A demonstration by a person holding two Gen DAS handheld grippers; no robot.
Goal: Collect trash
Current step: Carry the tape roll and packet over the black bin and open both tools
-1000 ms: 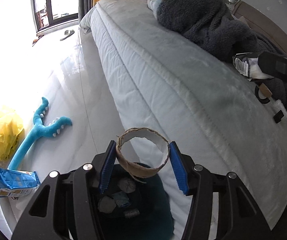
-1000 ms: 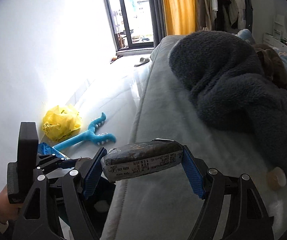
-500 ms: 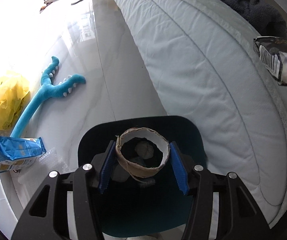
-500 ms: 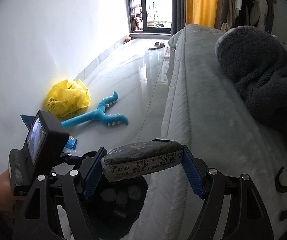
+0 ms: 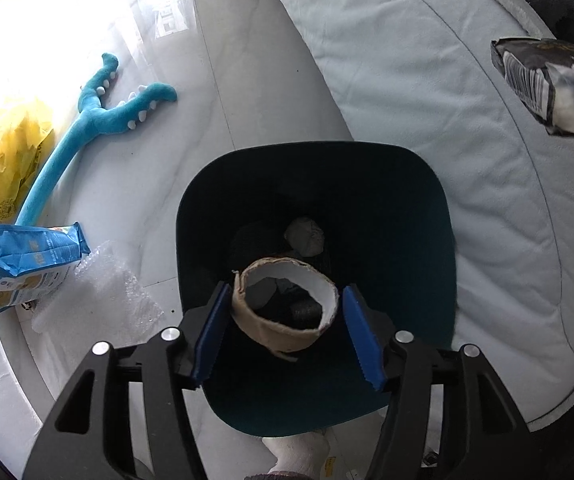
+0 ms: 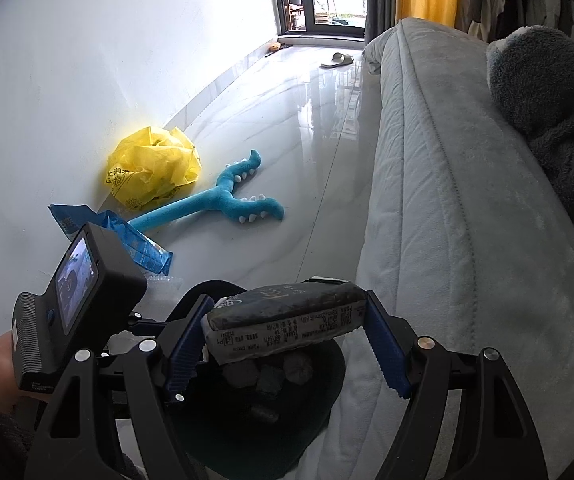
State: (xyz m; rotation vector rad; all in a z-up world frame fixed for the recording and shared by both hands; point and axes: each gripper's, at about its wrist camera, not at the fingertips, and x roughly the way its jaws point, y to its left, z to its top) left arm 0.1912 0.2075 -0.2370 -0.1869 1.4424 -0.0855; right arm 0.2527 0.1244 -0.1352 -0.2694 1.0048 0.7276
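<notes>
Left wrist view: the left tongs [image 5: 285, 322] are spreading, and the cardboard ring [image 5: 285, 312] sits loose between the pads, directly over the bin [image 5: 419, 216]. To the right, the right tongs [image 6: 287, 330] pinch a dark packet [image 6: 283, 326] endwise, nearly above the bin too.
</notes>
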